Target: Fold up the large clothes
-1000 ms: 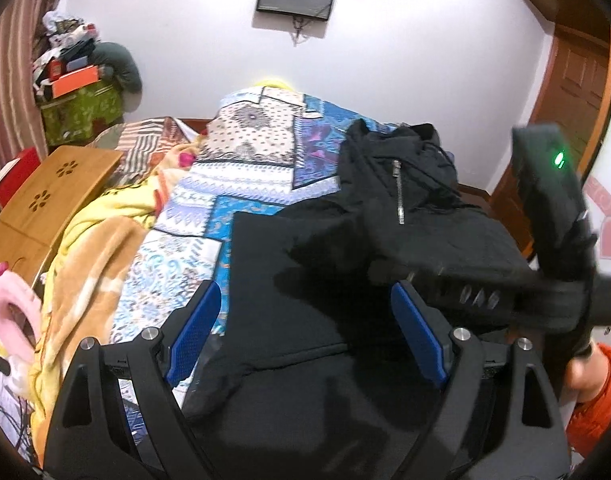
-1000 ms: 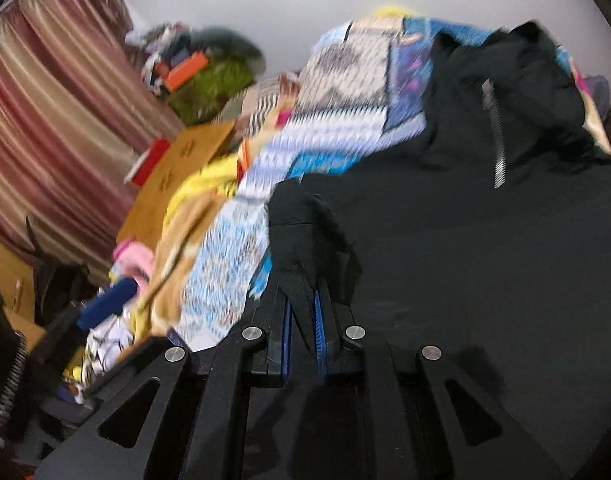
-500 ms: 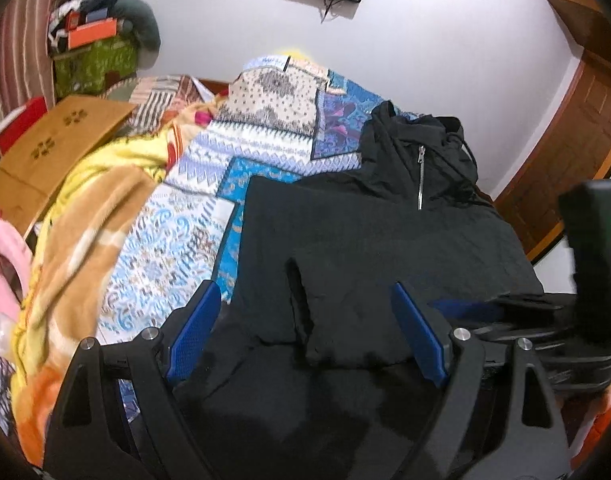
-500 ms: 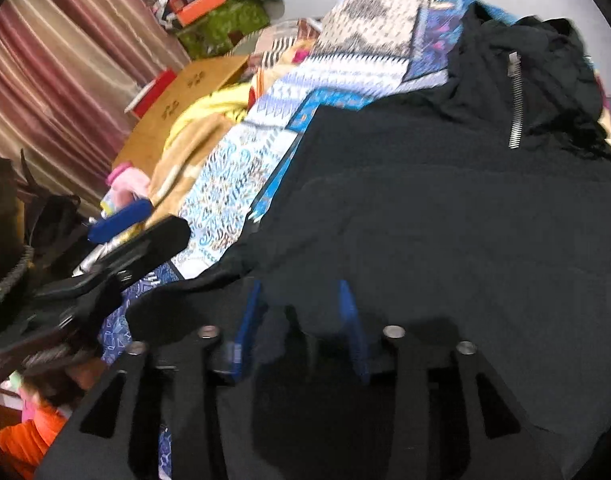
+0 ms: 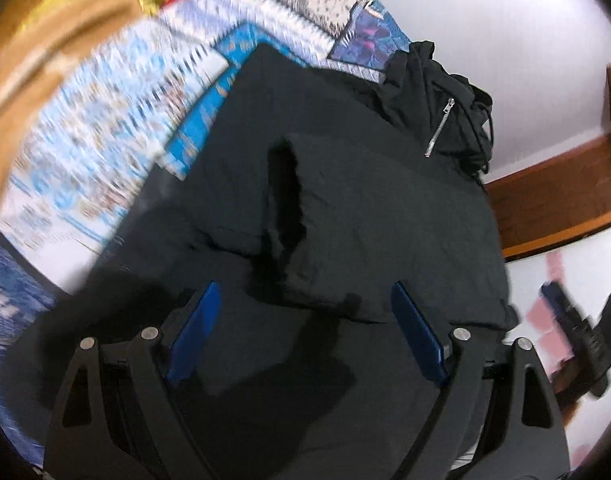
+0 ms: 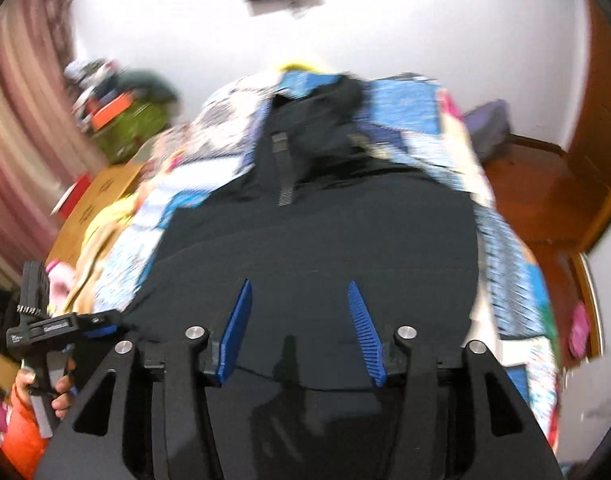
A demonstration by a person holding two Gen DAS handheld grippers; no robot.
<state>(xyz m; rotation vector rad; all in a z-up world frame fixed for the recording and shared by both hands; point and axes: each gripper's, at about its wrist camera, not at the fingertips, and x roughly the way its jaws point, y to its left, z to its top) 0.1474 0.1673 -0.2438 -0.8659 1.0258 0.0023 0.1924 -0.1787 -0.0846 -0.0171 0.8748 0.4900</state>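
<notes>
since a second ago the right gripper (image 6: 301, 328) has let go of the folded sleeve (image 5: 369, 232) it was pinching and swung off toward the right side of the bed; its jaws have just been opening and now stand partly apart with nothing between them. going left to right: the patterned bedspread (image 5: 105, 128) shows bare along the left edge, then the black hoodie (image 5: 345, 184) lies flat over the bed's middle, its long axis running away from the person, hem nearest and hood with the zipper (image 5: 439, 128) at the far end. the left gripper (image 5: 305, 336) has dipped toward the near hem and hangs over it, jaws wide and empty (the view is blurred, so whether the pads touch cloth cannot be told). the sleeve lies across the chest, just ahead of the left gripper's fingers. the right gripper hovers above the lower body of the hoodie, to the right of the left one.

judging by this, the hem lies directly ahead of and below both grippers, with the left one nearer to it; the coming fold would likely carry the hem up along the long axis toward the hood.
</notes>
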